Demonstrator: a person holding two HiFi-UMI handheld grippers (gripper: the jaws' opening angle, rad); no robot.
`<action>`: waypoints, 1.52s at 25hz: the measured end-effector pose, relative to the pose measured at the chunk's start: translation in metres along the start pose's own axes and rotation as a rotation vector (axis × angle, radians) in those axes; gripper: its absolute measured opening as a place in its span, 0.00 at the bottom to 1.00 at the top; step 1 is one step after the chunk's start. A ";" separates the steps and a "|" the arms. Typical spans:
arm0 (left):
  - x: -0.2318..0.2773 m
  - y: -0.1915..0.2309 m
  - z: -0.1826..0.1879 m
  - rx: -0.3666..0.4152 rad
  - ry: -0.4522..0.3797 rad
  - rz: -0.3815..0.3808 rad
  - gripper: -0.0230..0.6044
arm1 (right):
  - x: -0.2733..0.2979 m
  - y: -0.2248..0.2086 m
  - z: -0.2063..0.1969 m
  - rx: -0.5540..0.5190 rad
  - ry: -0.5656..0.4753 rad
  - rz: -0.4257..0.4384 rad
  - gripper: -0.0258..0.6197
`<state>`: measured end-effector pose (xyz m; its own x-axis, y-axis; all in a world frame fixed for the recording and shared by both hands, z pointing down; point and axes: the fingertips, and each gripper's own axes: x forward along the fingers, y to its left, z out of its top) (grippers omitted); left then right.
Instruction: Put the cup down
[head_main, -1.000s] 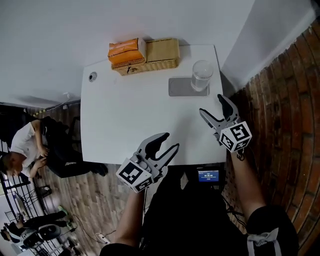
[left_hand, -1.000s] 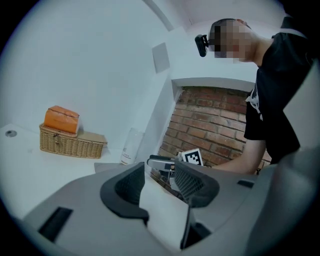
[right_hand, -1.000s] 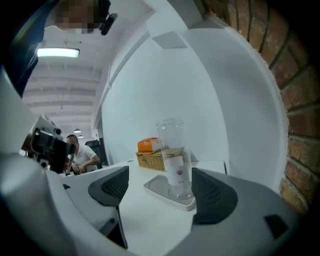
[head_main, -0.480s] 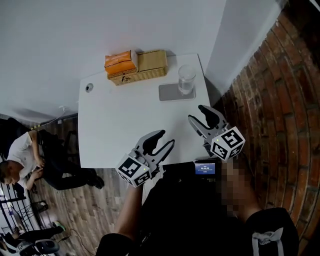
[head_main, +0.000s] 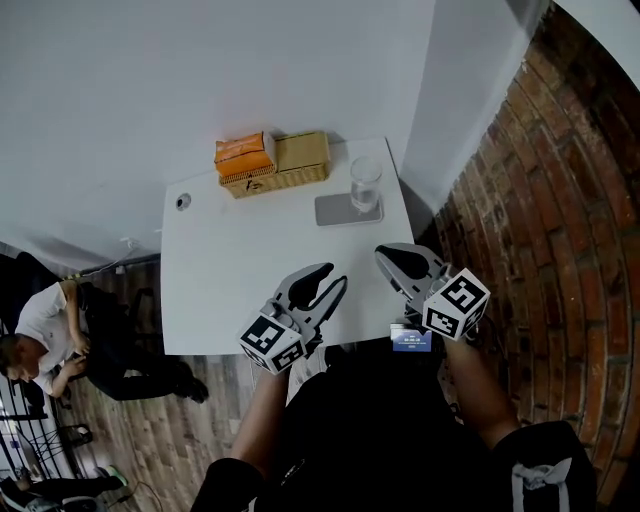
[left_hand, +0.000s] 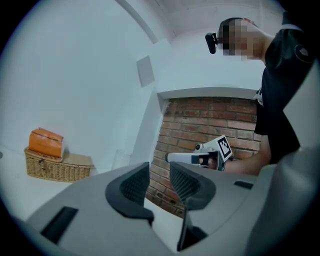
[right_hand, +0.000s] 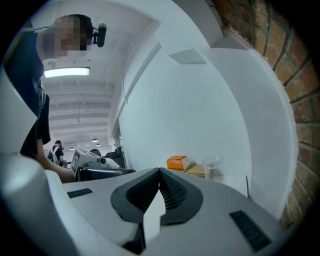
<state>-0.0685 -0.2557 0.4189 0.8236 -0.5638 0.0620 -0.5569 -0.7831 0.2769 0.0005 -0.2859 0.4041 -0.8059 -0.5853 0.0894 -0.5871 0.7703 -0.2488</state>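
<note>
Right hand-held gripper (head_main: 400, 258) hangs shut over white table (head_main: 240, 260) by brick wall (head_main: 540, 200).

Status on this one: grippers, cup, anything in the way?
Left gripper closing, nothing between its jaws. Right gripper shut, empty. Cup upright on grey mat, apart from both grippers. Nothing in the way.

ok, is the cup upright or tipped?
Upright: the cup stands rim-up on the grey mat near the table's far right corner, beside the wicker basket.
</note>
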 end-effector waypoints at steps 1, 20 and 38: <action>0.000 0.000 0.002 0.006 -0.005 -0.004 0.24 | 0.000 0.003 -0.001 -0.014 0.009 0.002 0.06; 0.007 0.001 -0.004 0.043 0.059 0.006 0.05 | 0.005 -0.006 -0.018 0.000 0.037 -0.087 0.06; 0.011 0.001 -0.001 0.039 0.048 -0.012 0.05 | 0.006 -0.016 -0.020 -0.014 0.046 -0.125 0.06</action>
<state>-0.0599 -0.2623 0.4209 0.8339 -0.5419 0.1047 -0.5500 -0.7999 0.2401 0.0032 -0.2967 0.4275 -0.7291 -0.6647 0.1631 -0.6836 0.6959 -0.2199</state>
